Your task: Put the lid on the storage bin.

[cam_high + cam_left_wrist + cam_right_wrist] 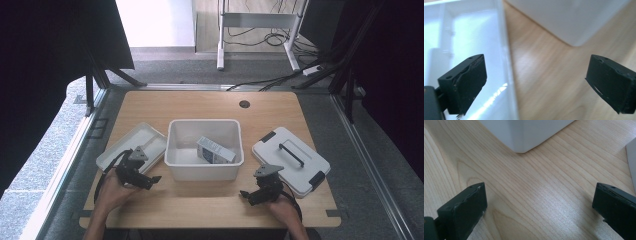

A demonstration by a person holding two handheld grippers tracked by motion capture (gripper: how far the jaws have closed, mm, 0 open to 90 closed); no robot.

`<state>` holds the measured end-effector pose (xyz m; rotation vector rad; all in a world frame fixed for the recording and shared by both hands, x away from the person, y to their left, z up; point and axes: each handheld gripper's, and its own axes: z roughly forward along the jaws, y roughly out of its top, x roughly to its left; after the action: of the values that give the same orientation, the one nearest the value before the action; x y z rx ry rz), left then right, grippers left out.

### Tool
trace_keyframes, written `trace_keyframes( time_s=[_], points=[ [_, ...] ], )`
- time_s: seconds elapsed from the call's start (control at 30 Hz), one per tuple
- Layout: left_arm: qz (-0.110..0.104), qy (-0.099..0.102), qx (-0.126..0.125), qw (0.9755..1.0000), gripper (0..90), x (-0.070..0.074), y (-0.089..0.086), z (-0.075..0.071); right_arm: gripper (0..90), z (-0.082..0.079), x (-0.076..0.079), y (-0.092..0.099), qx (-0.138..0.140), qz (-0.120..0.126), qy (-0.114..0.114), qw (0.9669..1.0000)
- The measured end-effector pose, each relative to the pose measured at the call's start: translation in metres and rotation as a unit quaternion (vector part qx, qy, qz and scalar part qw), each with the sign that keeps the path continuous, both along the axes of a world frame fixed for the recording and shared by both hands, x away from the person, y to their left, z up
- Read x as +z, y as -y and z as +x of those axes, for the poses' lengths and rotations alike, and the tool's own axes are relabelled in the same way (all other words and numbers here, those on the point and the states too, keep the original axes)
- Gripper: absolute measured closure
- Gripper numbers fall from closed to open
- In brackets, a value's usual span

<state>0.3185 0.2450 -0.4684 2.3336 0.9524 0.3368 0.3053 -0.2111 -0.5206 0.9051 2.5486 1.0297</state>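
Note:
A white plastic bin [203, 170] stands mid-table with a small grey-and-white carton [214, 150] lying inside it. Left of it lies a shallow white tray [112, 157]; to the right lies a white lid [272, 154] with a black handle and black clips. My left gripper [150, 181] hovers at the tray's near right corner, jaws wide open over the tray rim [507, 62] and bare wood, the bin's corner [574, 37] ahead. My right gripper [248, 195] is low over the table in front of the bin, open, with the bin's corner [521, 145] ahead.
The wooden table [200, 202] has a cable hole [244, 104] at the back. The lid's edge [631, 157] shows at the right of the right gripper view. Beyond the table are a desk frame [260, 22] and cables on grey floor.

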Motion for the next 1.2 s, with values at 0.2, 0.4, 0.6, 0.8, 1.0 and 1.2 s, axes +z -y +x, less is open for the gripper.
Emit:
trace_keyframes(
  time_s=[0.2, 0.4, 0.6, 0.8, 1.0, 1.2],
  points=[
    [0.02, 0.0, 0.028, 0.9994, 11.0, 0.008, -0.018, 0.022, 0.0, 0.0, 0.0, 0.0, 0.0, 0.0, 0.0, 1.0],
    [0.043, -0.019, 0.053, 0.9975, 24.2, 0.01, -0.035, 0.045, 0.0, 0.0, 0.0, 0.0, 0.0, 0.0, 0.0, 1.0],
    [0.072, -0.053, 0.072, 0.9934, 44.8, -0.001, -0.049, 0.063, 0.0, 0.0, 0.0, 0.0, 0.0, 0.0, 0.0, 1.0],
    [0.076, -0.082, 0.077, 0.9907, 61.0, -0.007, -0.056, 0.075, 0.0, 0.0, 0.0, 0.0, 0.0, 0.0, 0.0, 1.0],
    [0.1, -0.119, 0.067, 0.9855, 73.7, -0.011, -0.054, 0.085, 0.0, 0.0, 0.0, 0.0, 0.0, 0.0, 0.001, 1.0],
    [0.117, -0.147, 0.05, 0.9809, 83.7, -0.011, -0.049, 0.091, 0.0, 0.0, 0.0, 0.0, 0.0, 0.0, 0.0, 1.0]
  ],
)
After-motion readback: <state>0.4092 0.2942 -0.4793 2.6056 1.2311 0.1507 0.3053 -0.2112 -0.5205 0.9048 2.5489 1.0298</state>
